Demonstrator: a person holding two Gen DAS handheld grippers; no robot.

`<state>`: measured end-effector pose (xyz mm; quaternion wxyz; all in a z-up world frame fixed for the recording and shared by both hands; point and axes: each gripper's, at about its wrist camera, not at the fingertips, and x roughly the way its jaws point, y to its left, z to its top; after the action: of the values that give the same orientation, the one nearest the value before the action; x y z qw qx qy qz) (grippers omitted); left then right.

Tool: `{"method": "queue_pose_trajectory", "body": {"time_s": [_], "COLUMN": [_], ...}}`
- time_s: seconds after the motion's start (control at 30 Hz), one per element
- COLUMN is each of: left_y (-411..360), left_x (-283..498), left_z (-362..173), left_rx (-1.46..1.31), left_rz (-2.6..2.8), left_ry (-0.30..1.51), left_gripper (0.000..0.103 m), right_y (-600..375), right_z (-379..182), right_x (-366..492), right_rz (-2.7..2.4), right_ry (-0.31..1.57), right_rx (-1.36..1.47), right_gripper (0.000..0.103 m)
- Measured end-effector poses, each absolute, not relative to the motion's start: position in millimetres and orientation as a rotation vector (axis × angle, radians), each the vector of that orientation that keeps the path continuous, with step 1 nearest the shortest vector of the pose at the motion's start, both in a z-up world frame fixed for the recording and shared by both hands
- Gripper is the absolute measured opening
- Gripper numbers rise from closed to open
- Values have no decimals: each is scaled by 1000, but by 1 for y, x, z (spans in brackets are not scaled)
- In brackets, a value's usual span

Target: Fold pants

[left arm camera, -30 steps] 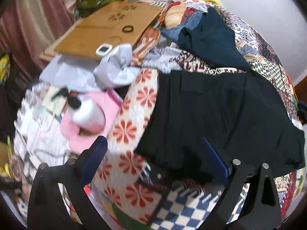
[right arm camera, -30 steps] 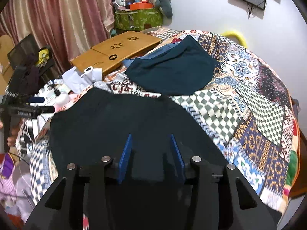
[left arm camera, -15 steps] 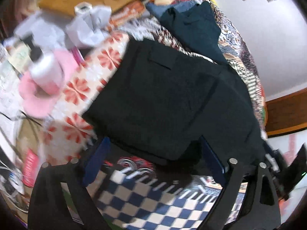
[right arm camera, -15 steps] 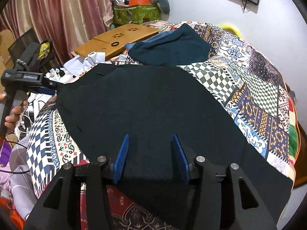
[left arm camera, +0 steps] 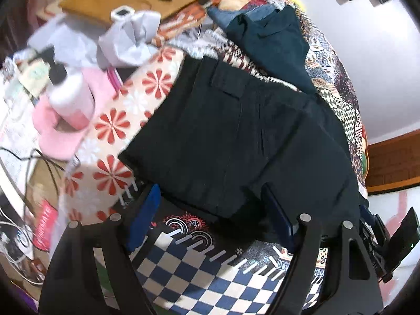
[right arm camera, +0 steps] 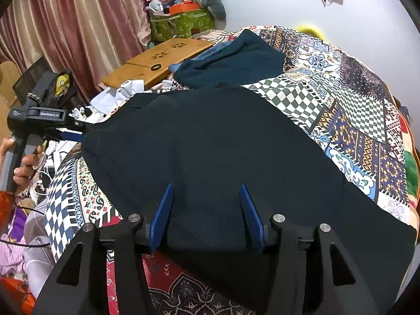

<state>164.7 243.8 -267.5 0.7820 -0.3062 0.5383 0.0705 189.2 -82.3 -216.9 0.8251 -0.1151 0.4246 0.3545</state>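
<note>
The black pants (right arm camera: 210, 157) are lying spread on the patchwork bedspread (right arm camera: 354, 105), already doubled leg over leg by the look of it, with the waist end and a flapped back pocket (left arm camera: 228, 84) toward the cluttered side of the bed and the legs running off toward the near edge. They are looking like a soft, light woven cloth that is going to drape and sag the moment it is lifted, so a single pinch in the middle would only be dragging a peak up. My judgement is that the best holds are at the edges: the hem corners on one end and the waistband corners on the other, where the doubled seams are giving the pads something firmer to bite.

The left gripper (left arm camera: 210, 218) is hanging over the near corner of the waist end, its jaws standing wide and having just been closing, with the cloth's edge lying between them but not pinched. The right gripper (right arm camera: 207, 212) is resting over the leg portion, its jaws parted and having just been opening, the fabric passing beneath and between them without the pads pressing on it.

Further out, a folded dark teal garment (right arm camera: 231, 60) is lying well apart near a wooden lap table (right arm camera: 162, 57).
</note>
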Motion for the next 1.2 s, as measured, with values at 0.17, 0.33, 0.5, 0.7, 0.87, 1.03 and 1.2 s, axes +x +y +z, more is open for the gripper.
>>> {"method": "queue_pose_trajectory", "body": {"time_s": [0.17, 0.33, 0.5, 0.7, 0.87, 1.03, 1.2], "left_y": [246, 243, 241, 248, 246, 243, 239], "left_x": [175, 183, 178, 166, 170, 181, 185], "left_z": [-270, -282, -283, -288, -289, -279, -265], "left_rx": [-656, -680, -686, -781, -780, -659, -558], "left_rz": [138, 144, 140, 127, 136, 206, 206], "left_ry": [1177, 1214, 1214, 1192, 1177, 1151, 1109], "left_gripper": [78, 78, 78, 79, 79, 36, 13], "right_y": [-84, -86, -88, -87, -88, -89, -88], "right_z": [-218, -218, -219, -219, -219, -218, -217], "right_x": [191, 191, 191, 192, 192, 192, 192], "right_rz": [763, 765, 765, 766, 765, 762, 757], "right_ry": [898, 896, 897, 894, 894, 897, 905], "right_rx": [-234, -227, -213, -208, -207, -202, -206], "right_gripper": [50, 50, 53, 54, 54, 54, 54]}}
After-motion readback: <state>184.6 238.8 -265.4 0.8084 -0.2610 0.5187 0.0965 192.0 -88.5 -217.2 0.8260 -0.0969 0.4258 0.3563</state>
